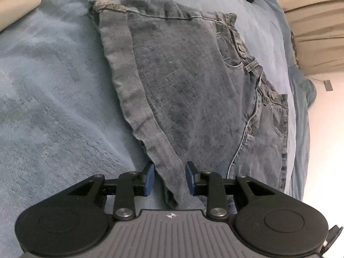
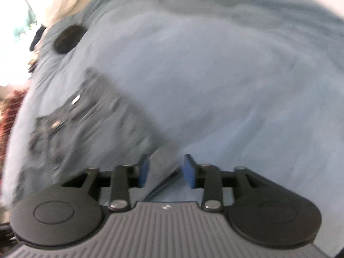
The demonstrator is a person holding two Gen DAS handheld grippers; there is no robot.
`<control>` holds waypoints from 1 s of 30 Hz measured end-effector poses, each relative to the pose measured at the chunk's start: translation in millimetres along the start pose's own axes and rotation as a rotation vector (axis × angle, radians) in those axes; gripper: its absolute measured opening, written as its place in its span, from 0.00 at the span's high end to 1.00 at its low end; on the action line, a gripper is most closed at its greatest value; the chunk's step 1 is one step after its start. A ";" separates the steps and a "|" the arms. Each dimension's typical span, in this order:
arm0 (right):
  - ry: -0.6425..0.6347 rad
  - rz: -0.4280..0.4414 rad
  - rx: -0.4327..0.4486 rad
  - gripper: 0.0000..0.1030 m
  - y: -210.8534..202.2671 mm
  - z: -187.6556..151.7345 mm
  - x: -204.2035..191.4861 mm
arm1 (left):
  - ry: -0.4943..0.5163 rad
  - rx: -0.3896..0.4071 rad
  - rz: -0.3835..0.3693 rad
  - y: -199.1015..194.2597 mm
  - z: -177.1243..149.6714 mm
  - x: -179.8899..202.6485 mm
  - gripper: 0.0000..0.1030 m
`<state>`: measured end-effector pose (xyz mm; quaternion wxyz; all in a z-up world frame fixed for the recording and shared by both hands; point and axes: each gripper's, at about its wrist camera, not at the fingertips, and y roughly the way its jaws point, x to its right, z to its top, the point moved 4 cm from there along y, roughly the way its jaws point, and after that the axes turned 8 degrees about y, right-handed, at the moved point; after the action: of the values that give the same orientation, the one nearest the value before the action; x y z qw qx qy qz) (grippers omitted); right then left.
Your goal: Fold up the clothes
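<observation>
Jeans (image 1: 193,90) lie folded, long axis running away from left claw (image 1: 169,178).

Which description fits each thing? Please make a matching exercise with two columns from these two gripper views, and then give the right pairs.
Things:
1. jeans
2. blanket
3. left gripper
4. black round object

Descriptions:
A. light blue and plush, spread under everything
B. open, with a denim corner between its blue pads
C. dark and fuzzy, lying on the blanket apart from the denim
D. folded, grey-blue denim, with its waistband buttons showing

Right pairs: 1-D, 2-A, 3-B, 4-C.
</observation>
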<state>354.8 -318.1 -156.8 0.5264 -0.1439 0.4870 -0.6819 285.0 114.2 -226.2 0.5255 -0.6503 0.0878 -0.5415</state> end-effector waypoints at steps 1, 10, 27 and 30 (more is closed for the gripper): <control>0.007 0.027 0.002 0.46 3.1 6.0 6.4 | -0.003 0.001 0.001 0.6 -0.1 -0.1 0.72; 0.054 0.219 -0.213 0.74 53.0 8.2 33.6 | -0.002 -0.008 0.020 10.7 4.4 5.7 0.71; -0.086 0.027 -0.120 0.77 14.9 2.6 24.9 | 0.023 -0.017 0.014 8.9 12.9 6.3 0.72; -0.055 0.018 -0.101 0.64 4.1 -2.0 27.6 | 0.031 0.003 0.039 -3.0 16.4 1.6 0.72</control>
<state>344.7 -340.6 -169.9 0.5381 -0.1845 0.5073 -0.6474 297.3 124.0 -220.6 0.5356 -0.6393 0.1075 -0.5413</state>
